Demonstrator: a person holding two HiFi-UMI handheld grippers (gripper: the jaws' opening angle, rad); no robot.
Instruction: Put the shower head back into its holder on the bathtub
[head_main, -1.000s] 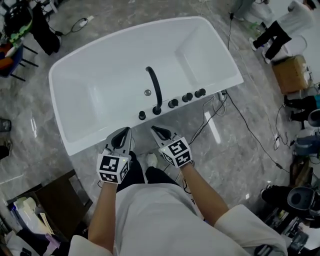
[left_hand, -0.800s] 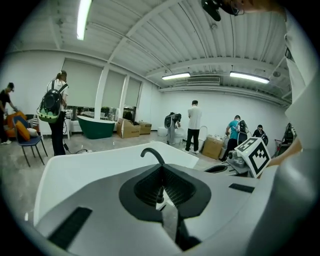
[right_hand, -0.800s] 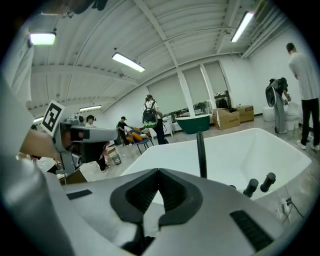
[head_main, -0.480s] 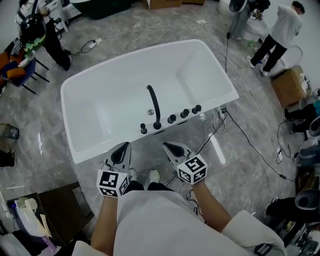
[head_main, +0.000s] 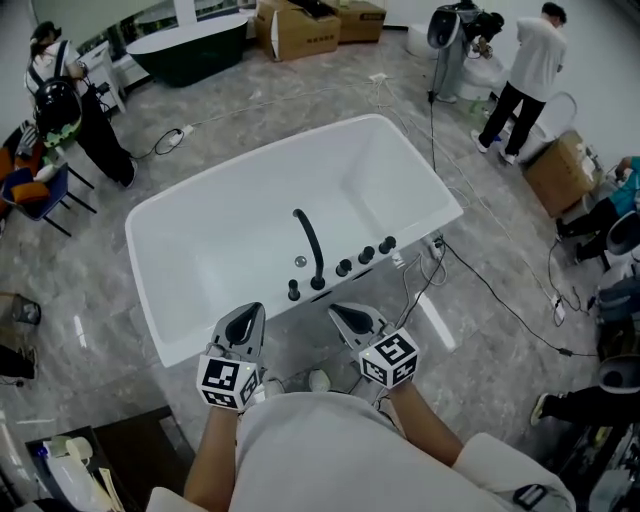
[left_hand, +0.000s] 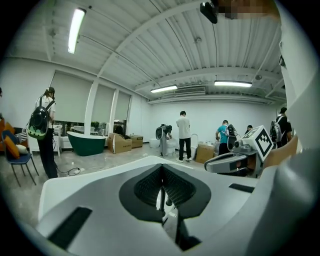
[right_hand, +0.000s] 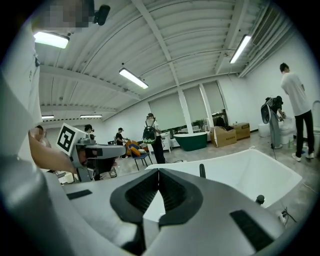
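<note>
White bathtub (head_main: 300, 135) carries black fittings (head_main: 365, 254) along its near rim; the shower head (head_main: 293, 290) seems seated at their left end, too small to confirm. Left tongs (head_main: 251, 311) and right tongs (head_main: 341, 311) hover short of it, both closed, empty. Likely finished; next only a check.

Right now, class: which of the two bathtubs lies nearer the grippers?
The white tub, just ahead of the left gripper and right gripper; the dark green tub stands far across the room.
</note>
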